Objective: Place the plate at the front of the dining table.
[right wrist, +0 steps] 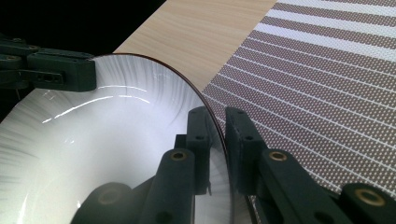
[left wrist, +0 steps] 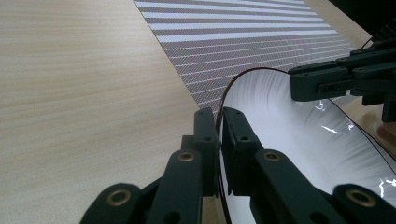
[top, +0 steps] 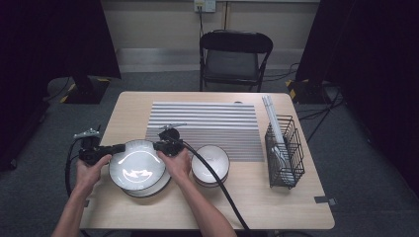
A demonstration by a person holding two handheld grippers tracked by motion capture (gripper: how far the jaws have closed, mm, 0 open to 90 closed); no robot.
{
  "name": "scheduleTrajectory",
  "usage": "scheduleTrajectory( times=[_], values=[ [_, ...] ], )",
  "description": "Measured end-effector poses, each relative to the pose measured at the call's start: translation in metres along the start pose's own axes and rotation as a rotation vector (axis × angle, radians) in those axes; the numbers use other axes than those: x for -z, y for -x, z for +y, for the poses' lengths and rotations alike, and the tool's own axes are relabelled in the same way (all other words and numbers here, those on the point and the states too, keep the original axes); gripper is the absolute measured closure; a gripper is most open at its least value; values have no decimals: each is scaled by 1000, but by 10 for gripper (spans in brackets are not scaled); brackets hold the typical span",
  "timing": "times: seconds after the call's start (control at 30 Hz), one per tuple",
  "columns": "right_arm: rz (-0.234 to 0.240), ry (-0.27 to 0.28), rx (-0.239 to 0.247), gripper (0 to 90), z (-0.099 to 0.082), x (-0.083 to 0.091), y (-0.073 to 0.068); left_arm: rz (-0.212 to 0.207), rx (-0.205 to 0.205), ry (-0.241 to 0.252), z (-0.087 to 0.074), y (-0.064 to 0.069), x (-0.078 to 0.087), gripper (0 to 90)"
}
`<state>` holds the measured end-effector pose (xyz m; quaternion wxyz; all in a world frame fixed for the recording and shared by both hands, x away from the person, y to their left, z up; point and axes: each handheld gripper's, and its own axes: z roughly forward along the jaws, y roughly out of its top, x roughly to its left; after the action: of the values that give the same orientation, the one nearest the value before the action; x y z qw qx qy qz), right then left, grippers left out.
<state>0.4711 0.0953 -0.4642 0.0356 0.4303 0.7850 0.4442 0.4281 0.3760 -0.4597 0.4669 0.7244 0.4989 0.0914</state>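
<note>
A white plate (top: 137, 165) with a dark rim is held tilted above the wooden table (top: 123, 111), over a second plate (top: 153, 190) that lies flat beneath it. My left gripper (top: 118, 148) is shut on the plate's left rim, and my right gripper (top: 159, 145) is shut on its right rim. In the left gripper view my left gripper (left wrist: 220, 140) has the thin rim of the plate (left wrist: 299, 140) between its jaws, and the right gripper (left wrist: 336, 81) clamps the far edge. In the right gripper view my right gripper (right wrist: 223, 140) pinches the plate (right wrist: 107, 140), with the left gripper (right wrist: 51, 72) on the opposite edge.
A stack of bowls (top: 211, 165) stands just right of the plates. A striped mat (top: 205, 128) covers the table's middle. A black wire rack (top: 283, 150) stands at the right side. A folding chair (top: 234, 59) is behind the table.
</note>
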Motion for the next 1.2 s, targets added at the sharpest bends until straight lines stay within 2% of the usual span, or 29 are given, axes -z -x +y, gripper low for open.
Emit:
scheduleTrajectory(
  times=[0.1, 0.17, 0.23, 0.3, 0.33, 0.4, 0.53, 0.63, 0.7, 0.73, 0.83, 1.03, 1.07, 1.2],
  values=[
    [2, 1, 2, 809, 0, 0, 0, -10, 10, -1, -2, -2, 1, 846],
    [0, 0, 3, 810, 0, 0, 0, -30, 36, -2, -5, -3, 3, 842],
    [-1, 0, 1, 810, 0, 0, 0, -40, 33, -2, -9, -3, 6, 811],
    [-1, -1, -3, 811, -1, 0, 0, -34, 33, 0, -10, -3, 8, 833],
    [-2, 1, -5, 810, -1, 0, 0, -44, 43, 1, -10, -5, 8, 837],
    [-3, 1, -5, 810, -1, 1, 0, -31, 28, -8, -9, -3, 7, 842],
    [-2, 3, 3, 813, 0, 1, 0, -20, 37, -1, -7, -3, 6, 853],
    [-14, 11, 13, 812, 1, 2, 0, -11, 41, 23, -6, -2, 5, 854],
    [-13, 30, 11, 807, 4, 4, 1, 4, 21, 34, -3, 0, 4, 853],
    [-16, 31, 8, 805, 5, 5, 1, 1, 32, 41, -2, 0, 3, 852],
    [-44, 35, 26, 804, 6, 4, 2, 4, 20, 47, -1, 1, 2, 854],
    [-20, 24, 10, 783, 4, 2, 4, 16, 17, 45, -1, 3, 2, 854],
    [-13, 8, 0, 774, 3, 1, 6, 13, 17, 46, -1, 3, 2, 854],
    [15, 3, -22, 771, -1, 1, 9, -1, 18, 48, -3, 0, 2, 854]
  ],
)
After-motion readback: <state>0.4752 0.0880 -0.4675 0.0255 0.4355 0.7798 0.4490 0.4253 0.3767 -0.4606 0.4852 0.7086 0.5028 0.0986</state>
